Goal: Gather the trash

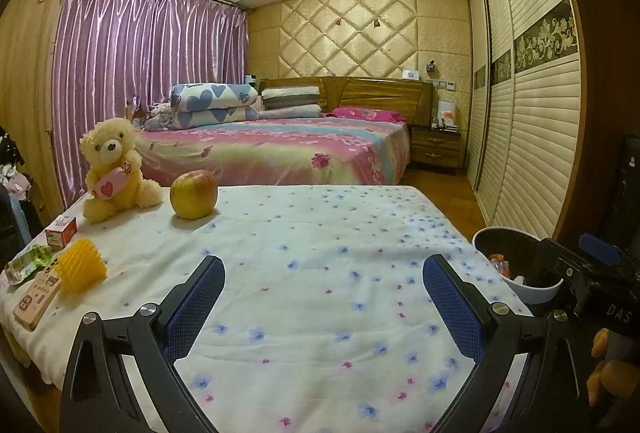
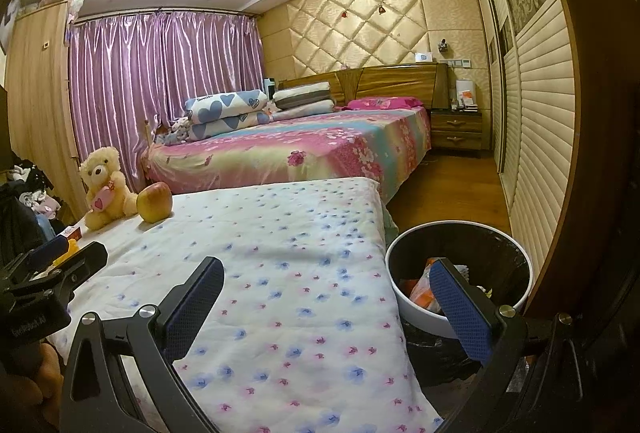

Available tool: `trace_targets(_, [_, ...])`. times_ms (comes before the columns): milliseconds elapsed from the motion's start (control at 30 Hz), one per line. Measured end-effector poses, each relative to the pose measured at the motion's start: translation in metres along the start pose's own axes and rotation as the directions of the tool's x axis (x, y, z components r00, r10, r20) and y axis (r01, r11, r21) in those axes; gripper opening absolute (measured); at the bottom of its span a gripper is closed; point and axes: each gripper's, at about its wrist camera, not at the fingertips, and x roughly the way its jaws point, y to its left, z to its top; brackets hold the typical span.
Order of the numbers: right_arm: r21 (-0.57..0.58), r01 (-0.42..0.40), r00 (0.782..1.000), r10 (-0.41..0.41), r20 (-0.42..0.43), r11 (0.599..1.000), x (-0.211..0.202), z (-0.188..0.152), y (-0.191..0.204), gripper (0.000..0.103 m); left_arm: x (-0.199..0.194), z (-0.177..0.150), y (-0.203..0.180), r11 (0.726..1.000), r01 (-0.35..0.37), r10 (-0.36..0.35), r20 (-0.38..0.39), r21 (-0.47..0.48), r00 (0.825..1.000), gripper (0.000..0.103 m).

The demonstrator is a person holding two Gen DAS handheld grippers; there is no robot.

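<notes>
A white bin (image 2: 416, 309) with a black liner stands on the floor right of the table and holds orange wrappers (image 2: 424, 291). It also shows at the right edge of the left wrist view, bin (image 1: 532, 291). My right gripper (image 2: 326, 271) is open, its right finger over the bin's mouth, nothing held. My left gripper (image 1: 324, 267) hangs open over the flowered cloth (image 1: 320, 253), empty. At the table's left lie a small red-and-white box (image 1: 61, 232), a pink patterned box (image 1: 37, 295), a clear green-tinted wrapper (image 1: 28, 261) and a yellow ridged toy (image 1: 82, 269).
A yellow teddy bear (image 1: 114, 169) and an apple (image 1: 193, 199) sit at the table's far left. Behind are a bed (image 1: 280, 149) and purple curtains (image 1: 140, 73). A louvred wardrobe (image 1: 528, 137) lines the right side. Clothes (image 2: 28, 193) pile at the left.
</notes>
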Motion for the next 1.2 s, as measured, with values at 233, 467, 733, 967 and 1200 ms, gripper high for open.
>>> trace_targets(233, [0.000, -0.002, 1.000, 0.002, 0.001, 1.000, -0.0010, 0.0003, 0.0008, 0.103, 0.0036, 0.0004, 0.0023, 1.000, 0.001, -0.001, -0.006, -0.004, 1.000, 0.101])
trace_targets(467, [0.000, -0.003, 1.000, 0.003, 0.001, 1.000, -0.0012, 0.0003, 0.0008, 0.103, 0.0037, 0.0001, 0.0021, 1.000, 0.004, -0.004, -0.007, -0.004, 1.000, 0.100])
trace_targets(733, [0.001, -0.002, 1.000, 0.002, 0.000, 1.000, -0.0009, 0.0003, 0.0005, 0.103, 0.0041, -0.0003, 0.0018, 1.000, 0.006, -0.006, -0.008, -0.003, 1.000, 0.101])
trace_targets(967, [0.003, -0.002, 1.000, 0.002, -0.001, 1.000, -0.0029, 0.0009, 0.0036, 0.103, 0.0053, 0.0000, 0.0018, 1.000, 0.006, -0.006, -0.007, -0.004, 1.000, 0.100])
trace_targets(1200, [0.003, -0.002, 1.000, 0.002, -0.001, 1.000, -0.0027, 0.0010, 0.0032, 0.103, 0.0060, -0.0014, 0.0015, 1.000, 0.008, -0.008, -0.010, 0.000, 1.000, 0.101])
